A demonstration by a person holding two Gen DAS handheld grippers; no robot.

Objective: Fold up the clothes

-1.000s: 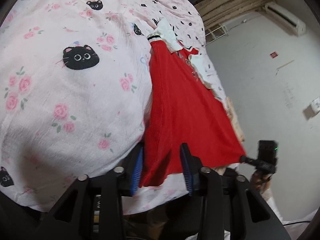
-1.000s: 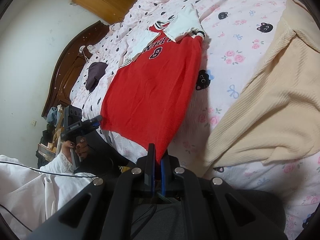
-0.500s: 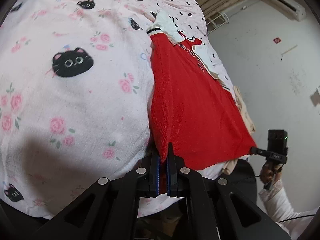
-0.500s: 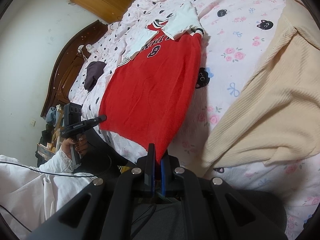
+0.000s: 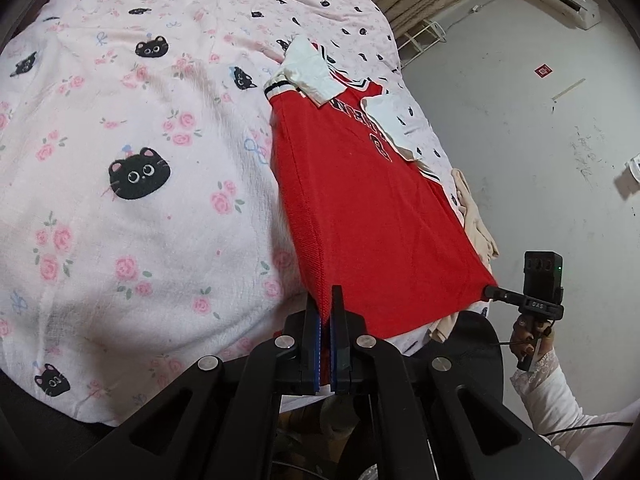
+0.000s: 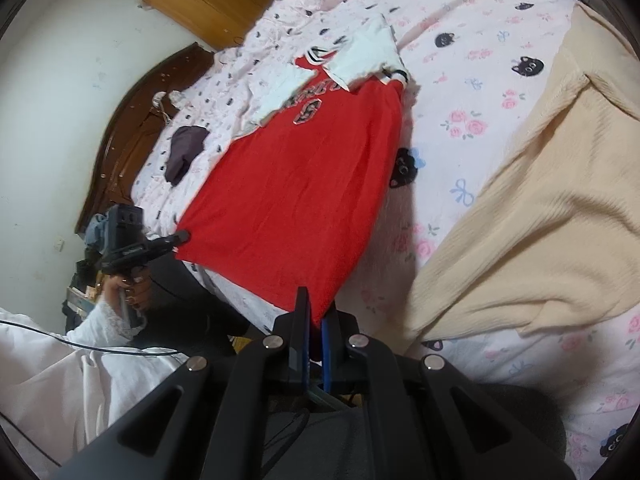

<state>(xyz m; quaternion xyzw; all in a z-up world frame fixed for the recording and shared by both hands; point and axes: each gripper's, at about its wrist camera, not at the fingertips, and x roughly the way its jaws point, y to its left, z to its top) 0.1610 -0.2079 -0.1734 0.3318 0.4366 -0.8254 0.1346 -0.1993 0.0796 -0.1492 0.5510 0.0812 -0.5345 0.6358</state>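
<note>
At the bottom centre of the left wrist view, the left gripper is seen clamped on the near left hem corner of the red jersey. A second ago its fingers stood apart on either side of that corner; half a second ago they had come together on the cloth, and the hold has been kept. At the bottom centre of the right wrist view, the right gripper is pinched on the other hem corner, as it was throughout the last second. Both bottom corners are thus held, and the hem is drawn taut between them at the near edge of the bed. This is judged to prepare a fold in which the hem is carried toward the collar, though the direction is not settled by the pictures.

The jersey is laid face up on the pink cat-print bedsheet, its long axis running from the hem at the bottom of each frame up to the collar near the upper middle. The collar points away from the grippers, toward the far side of the bed. The white sleeves are seen already turned in over the chest, partly covering the lettering and number.

A cream blanket is spread at the right of the right wrist view, and a dark wooden headboard is seen at the far left.
</note>
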